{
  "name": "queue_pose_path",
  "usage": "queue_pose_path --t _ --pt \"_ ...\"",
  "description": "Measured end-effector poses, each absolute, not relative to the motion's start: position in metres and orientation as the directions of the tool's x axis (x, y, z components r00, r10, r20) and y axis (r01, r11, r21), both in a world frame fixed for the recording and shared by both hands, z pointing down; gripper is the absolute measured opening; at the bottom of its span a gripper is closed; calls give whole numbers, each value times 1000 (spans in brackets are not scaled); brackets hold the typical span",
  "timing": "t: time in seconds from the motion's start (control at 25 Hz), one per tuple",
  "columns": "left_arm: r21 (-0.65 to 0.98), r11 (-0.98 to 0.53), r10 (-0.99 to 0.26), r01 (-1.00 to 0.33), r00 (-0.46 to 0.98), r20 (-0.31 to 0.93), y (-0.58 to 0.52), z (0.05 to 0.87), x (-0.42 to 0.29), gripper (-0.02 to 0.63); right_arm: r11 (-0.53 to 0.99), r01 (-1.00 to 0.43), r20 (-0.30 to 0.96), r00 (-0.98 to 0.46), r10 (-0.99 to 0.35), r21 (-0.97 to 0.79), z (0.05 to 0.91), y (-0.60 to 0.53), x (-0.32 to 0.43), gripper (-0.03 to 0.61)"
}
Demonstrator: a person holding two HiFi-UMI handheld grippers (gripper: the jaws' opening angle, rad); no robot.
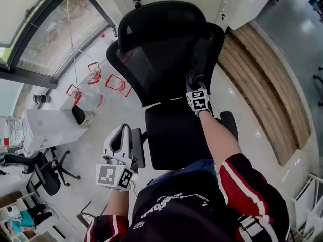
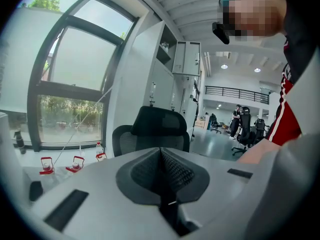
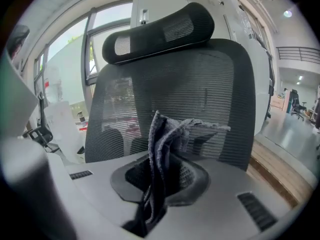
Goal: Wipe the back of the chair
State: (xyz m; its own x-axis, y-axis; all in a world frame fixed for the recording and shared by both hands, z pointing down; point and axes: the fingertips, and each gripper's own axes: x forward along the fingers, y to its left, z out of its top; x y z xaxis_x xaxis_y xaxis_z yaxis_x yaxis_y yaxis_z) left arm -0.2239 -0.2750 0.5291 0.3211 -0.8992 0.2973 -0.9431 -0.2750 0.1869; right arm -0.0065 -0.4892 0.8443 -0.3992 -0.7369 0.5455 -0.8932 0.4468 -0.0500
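A black mesh office chair (image 1: 166,49) with a headrest (image 1: 161,21) faces me; its backrest (image 3: 200,94) fills the right gripper view. My right gripper (image 1: 194,82) is held up at the backrest's right lower part, shut on a grey cloth (image 3: 167,144) whose crumpled end sticks out toward the mesh. Whether the cloth touches the mesh I cannot tell. My left gripper (image 1: 121,142) hangs low at the chair's left armrest, jaws shut with nothing between them; in its own view the chair (image 2: 152,131) stands farther off.
A white table (image 1: 55,127) with a clear bag and red-handled items (image 1: 117,83) stands left by the window. A wooden platform (image 1: 267,95) curves along the right. Other office chairs (image 1: 45,173) sit at lower left. White cabinets stand behind the chair.
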Motion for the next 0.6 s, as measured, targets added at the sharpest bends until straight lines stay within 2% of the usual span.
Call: queue_pose_path --t 0.2,0.6 --pt "192 -230 -912 -954 280 299 -265 532 -248 26 490 -869 544 -446 -711 -71 848 -484 -58 66" --pt "197 -111 -940 -974 167 296 -245 531 -303 26 676 -732 541 -605 -584 -88 845 -459 -184 66"
